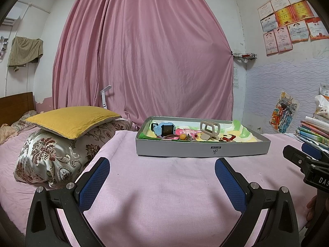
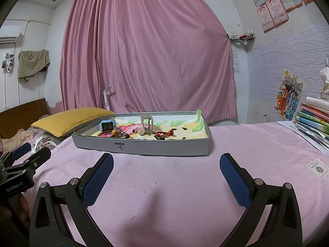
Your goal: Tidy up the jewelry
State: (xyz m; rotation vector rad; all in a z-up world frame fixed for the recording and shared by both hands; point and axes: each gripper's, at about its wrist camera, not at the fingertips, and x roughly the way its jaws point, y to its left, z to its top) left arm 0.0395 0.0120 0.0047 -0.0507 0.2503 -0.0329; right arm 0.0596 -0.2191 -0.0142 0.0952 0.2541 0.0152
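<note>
**On the pink bedspread: both grippers empty before the tray**

At twelve o'clock, our shallow grey cardboard tray (image 1: 202, 149) holds the blue plastic watch (image 1: 163, 129), beige hair claw (image 1: 208, 128) and red beaded bracelet (image 2: 164, 133). Left gripper (image 1: 162, 177) and right gripper (image 2: 166, 173) gape, released, grasping nothing. This fits sorting pending or finished.

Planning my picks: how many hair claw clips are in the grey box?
1: a beige hair claw clip, near the middle of the grey box, right of the blue smartwatch. Small items may hide behind the wall.

"GenRobot.AI" on left gripper (image 2: 26, 154) body
</note>
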